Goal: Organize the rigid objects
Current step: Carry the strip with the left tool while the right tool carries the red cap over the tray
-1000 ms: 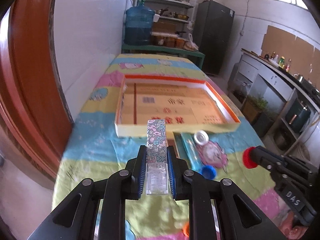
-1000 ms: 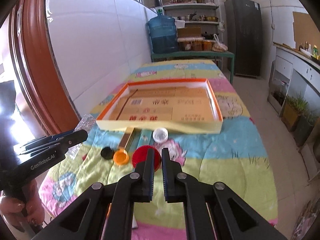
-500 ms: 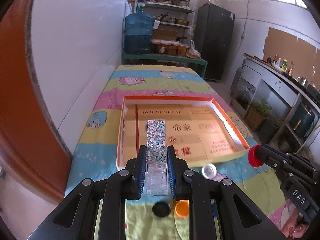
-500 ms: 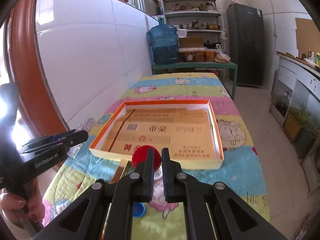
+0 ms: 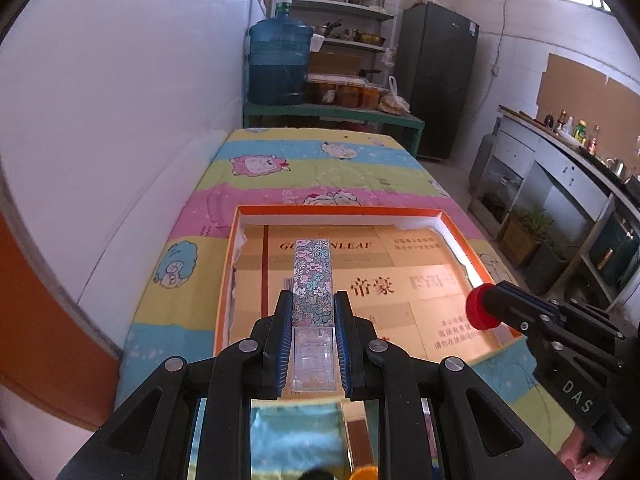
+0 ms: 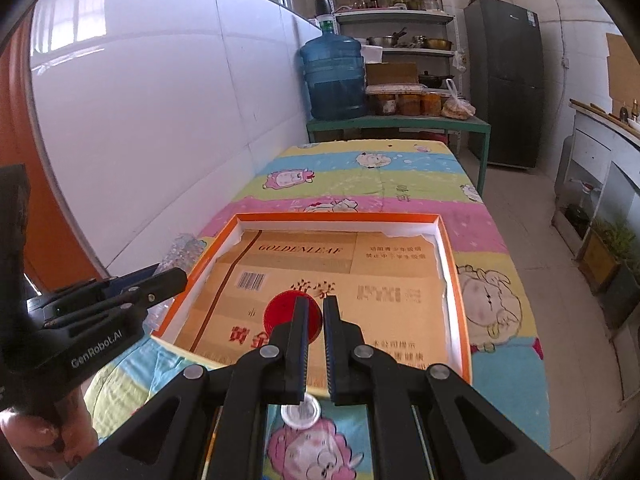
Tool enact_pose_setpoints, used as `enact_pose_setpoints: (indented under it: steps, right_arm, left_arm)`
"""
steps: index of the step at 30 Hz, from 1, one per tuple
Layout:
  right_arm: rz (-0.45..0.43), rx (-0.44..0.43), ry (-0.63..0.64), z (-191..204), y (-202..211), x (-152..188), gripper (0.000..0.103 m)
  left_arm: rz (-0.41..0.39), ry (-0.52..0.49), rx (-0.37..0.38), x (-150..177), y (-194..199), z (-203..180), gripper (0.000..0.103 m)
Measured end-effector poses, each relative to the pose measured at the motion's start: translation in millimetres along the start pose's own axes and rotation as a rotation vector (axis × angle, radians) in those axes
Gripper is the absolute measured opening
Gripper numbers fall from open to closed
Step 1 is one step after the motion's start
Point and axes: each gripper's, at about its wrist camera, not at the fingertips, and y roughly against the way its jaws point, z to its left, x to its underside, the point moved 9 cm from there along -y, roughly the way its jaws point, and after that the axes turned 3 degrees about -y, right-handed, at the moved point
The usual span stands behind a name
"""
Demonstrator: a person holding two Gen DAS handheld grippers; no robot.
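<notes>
1. Nearest in the left wrist view, an orange cap (image 5: 363, 473) and a dark cap (image 5: 316, 474) peek out at the bottom edge, partly hidden under the tool body
2. In the right wrist view a white cap (image 6: 301, 412) lies on the cartoon-print cloth of the bench (image 6: 500, 380), just near of the tray's front wall
3. The left tool (image 5: 313, 322) is clamped on a clear floral-patterned case (image 5: 312, 280), which juts forward over the near left part of the tray
4. The right tool (image 6: 315, 320) is pressed together on a red cap (image 6: 280, 314), held edge-on above the tray's near middle; a hand (image 6: 40, 436) grips the left tool's handle at lower left
5. The orange-rimmed tray (image 5: 456, 236), lined with flattened printed cardboard, sits on the bench beyond both tools
6. A crinkled clear plastic item (image 6: 182, 250) lies just left of the tray
7. Far off, a blue water jug (image 6: 334, 78) stands on a green stand beside shelving and a dark refrigerator (image 6: 506, 64)
</notes>
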Motion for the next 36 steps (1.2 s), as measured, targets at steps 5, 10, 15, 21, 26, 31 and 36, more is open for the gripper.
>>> enact_pose_setpoints:
  steps: [5,10,15,21,26,31,36]
  right_arm:
    - [0.004,0.007,-0.004,-1,-18,-9,0.007]
    - [0.011,0.013,-0.011,1,-35,-14,0.007]
    - [0.027,0.015,-0.016,2,-52,-13,0.007]
    - [0.052,0.007,-0.038,0,-71,-4,0.007]
    - [0.067,0.01,-0.035,-3,-83,3,0.007]
    - [0.074,0.007,-0.032,-3,-89,7,0.007]
    - [0.093,0.002,-0.036,-5,-95,12,0.007]
  left_arm:
    - [-0.002,0.019,-0.009,-8,-16,3,0.02]
    - [-0.005,0.033,-0.057,-10,-34,12,0.02]
    - [0.018,0.024,-0.1,-3,-52,17,0.02]
    - [0.058,0.005,-0.119,10,-71,20,0.02]
    - [0.075,-0.004,-0.12,17,-78,19,0.02]
    - [0.091,0.001,-0.125,23,-84,22,0.02]
    - [0.106,0.002,-0.126,26,-90,22,0.02]
